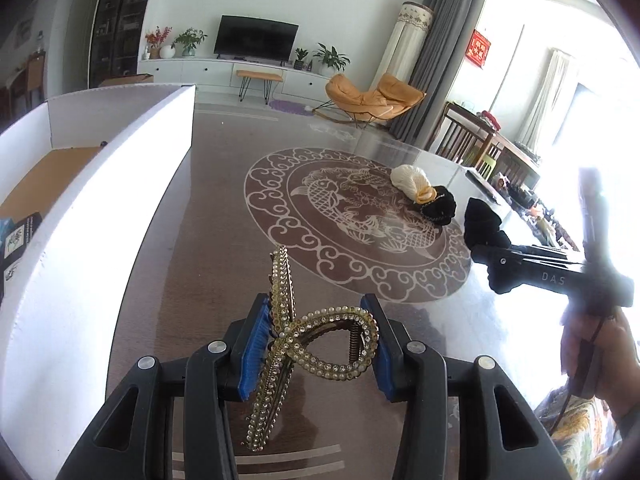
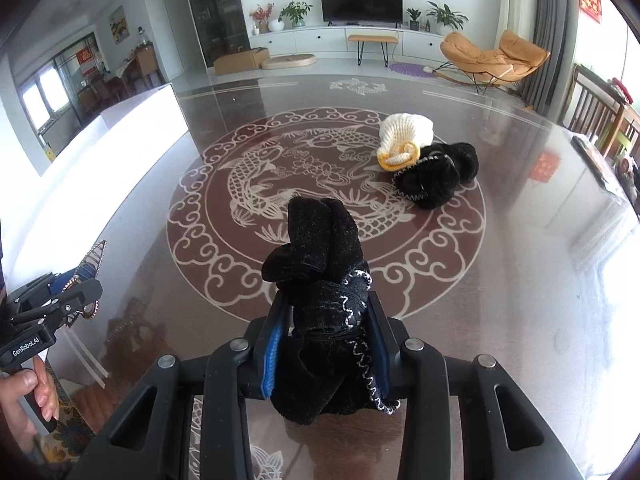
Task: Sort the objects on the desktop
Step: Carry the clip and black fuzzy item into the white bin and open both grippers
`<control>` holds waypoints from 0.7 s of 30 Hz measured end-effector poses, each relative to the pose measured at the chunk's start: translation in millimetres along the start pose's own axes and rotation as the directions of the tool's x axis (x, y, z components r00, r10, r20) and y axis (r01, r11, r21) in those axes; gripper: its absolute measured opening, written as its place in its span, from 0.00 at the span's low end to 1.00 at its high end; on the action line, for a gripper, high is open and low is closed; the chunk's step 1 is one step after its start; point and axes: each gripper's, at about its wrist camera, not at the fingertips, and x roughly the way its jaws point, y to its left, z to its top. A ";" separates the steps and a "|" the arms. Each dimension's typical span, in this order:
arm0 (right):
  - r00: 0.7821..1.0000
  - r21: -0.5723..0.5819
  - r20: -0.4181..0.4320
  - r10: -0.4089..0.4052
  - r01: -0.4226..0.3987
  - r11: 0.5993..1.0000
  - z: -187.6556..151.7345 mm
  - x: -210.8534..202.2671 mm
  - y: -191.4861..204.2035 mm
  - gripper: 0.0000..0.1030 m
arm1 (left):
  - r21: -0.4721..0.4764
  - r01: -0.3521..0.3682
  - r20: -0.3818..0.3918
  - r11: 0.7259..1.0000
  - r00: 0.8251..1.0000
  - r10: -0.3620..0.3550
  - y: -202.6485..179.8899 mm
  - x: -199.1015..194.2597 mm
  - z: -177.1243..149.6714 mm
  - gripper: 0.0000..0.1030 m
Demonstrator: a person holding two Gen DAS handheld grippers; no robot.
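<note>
Above glass table (image 1: 208, 216), left tool (image 1: 316, 344) pinches hair clip (image 1: 320, 344)

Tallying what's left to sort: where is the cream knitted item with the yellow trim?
The cream knitted item lies on the table's far right, touching a black fabric piece.

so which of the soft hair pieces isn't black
The cream knitted one with the yellow edge, lying on the table against the black scrunchie; the right gripper holds another black one.
</note>
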 end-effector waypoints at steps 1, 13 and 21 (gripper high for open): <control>1.000 -0.015 0.018 0.019 -0.019 1.000 9.2 -5.7 9.9 0.36 | -0.016 0.014 0.025 1.000 1.000 -0.013 0.2 -12.3 6.9 0.44; 0.912 -0.277 0.069 0.403 -0.371 0.886 84.7 -25.0 226.5 0.36 | -0.166 -0.223 0.158 0.961 0.956 0.249 123.5 -145.5 66.5 0.44; 0.807 -0.450 -0.162 0.568 -0.572 0.685 42.0 2.6 375.5 0.36 | -0.291 -0.436 -0.074 0.852 0.898 0.435 239.5 -133.3 37.7 0.44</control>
